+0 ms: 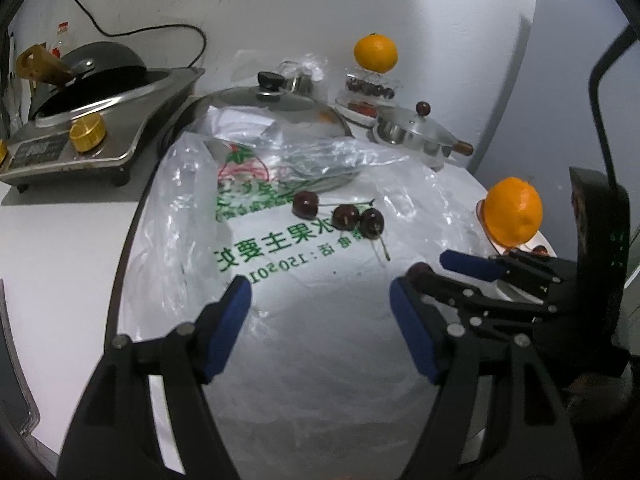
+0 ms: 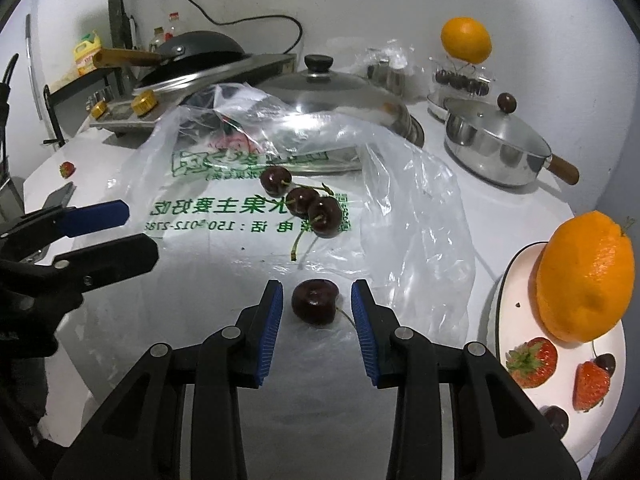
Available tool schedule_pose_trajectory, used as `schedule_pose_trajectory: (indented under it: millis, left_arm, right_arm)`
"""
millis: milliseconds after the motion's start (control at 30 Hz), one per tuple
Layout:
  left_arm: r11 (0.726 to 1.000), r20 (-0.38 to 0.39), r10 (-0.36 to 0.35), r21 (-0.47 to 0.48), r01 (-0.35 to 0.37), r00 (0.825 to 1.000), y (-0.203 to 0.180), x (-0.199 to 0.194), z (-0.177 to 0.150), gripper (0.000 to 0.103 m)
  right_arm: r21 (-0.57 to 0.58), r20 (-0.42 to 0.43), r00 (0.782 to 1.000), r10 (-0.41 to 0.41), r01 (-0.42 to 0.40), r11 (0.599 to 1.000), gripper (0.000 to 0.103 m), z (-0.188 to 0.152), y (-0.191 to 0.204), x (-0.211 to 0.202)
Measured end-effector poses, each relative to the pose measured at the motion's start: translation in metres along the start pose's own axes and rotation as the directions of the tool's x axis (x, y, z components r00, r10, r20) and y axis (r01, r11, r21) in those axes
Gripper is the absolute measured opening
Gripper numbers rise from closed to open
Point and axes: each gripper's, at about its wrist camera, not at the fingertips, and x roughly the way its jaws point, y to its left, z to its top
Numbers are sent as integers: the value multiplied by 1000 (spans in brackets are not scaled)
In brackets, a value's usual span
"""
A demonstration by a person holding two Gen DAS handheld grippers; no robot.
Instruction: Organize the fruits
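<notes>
A dark cherry (image 2: 315, 306) lies on the printed plastic bag (image 2: 404, 208) between the blue pads of my right gripper (image 2: 318, 294), with a gap on each side, so the jaws are open around it. Three more cherries (image 2: 300, 200) sit together further back on the bag. At the right a white plate (image 2: 516, 280) holds an orange (image 2: 584, 276), two strawberries (image 2: 532, 362) and some cherries (image 2: 556, 420). My left gripper (image 1: 320, 292) hovers open over the bag, nothing between its fingers, short of the three cherries (image 1: 340, 214). The right gripper (image 1: 430, 268) shows at its right.
A stray strawberry (image 2: 67, 169) lies on the counter at the left. Behind the bag are a large steel lid (image 2: 332, 96), a small lidded pot (image 2: 492, 140), and a cooker with a wok (image 1: 80, 120). Another orange (image 2: 466, 40) rests on a clear box.
</notes>
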Motion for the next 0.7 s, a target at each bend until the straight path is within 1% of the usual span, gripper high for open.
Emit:
schedule_pose_trajectory:
  millis: [200,400,467,500,600,700]
  left_arm:
    - [1000,0,4,8,-4,1000,-1,2,3,73]
    - [1000,6,22,21,-22,1000,-3,-1,7,73]
    - [999,8,27,21,-27,1000,-3,-3,9,73]
    - [999,9,29,20,-29,1000,-4,-3,10,73]
    - [999,13,36,24,-36,999,-6,-7,11,73]
    - [999,19,40,27,-41,999,-9,-10,15,73]
  right_arm:
    - [-13,-23,1000,17,-17,1000,38,-1,0,10]
    - [-26,-36,999,15,-16,1000,38,-1,2,16]
    - [-31,-44,999,16,-17,999,35,-1,2,17]
    - [-38,-45,999,10,-12,999,31,-2,2,17]
    - [-43,-36,999,20,-21,999,31,-1,3,13]
    - [-45,-2,1000,30,-30,999,31,3,1,2]
